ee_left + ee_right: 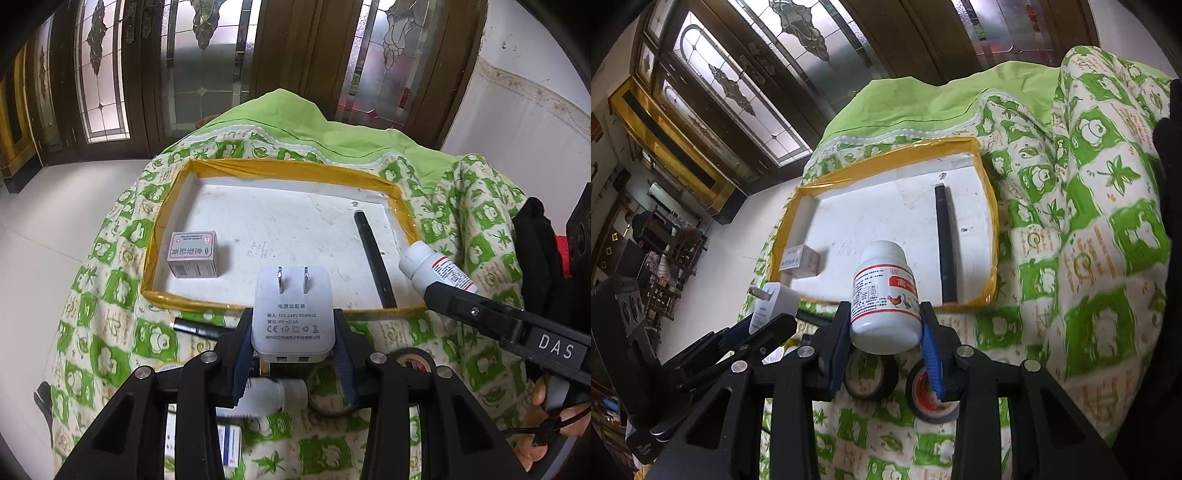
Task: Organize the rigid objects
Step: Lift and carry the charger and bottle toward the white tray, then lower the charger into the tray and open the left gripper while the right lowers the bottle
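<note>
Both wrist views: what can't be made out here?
- Left wrist: white bottle and blue-white box under the left gripper, mostly hidden by its frame.
- Right wrist: two tape rolls, partly behind the right gripper.
- Small box print too small.

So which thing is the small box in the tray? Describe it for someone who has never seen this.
Find the shallow white tray with yellow-taped edges on the green patterned cloth. The small box stands in its near left corner, grey-white with printed text, unlike the long black stick lying along the right side.
</note>
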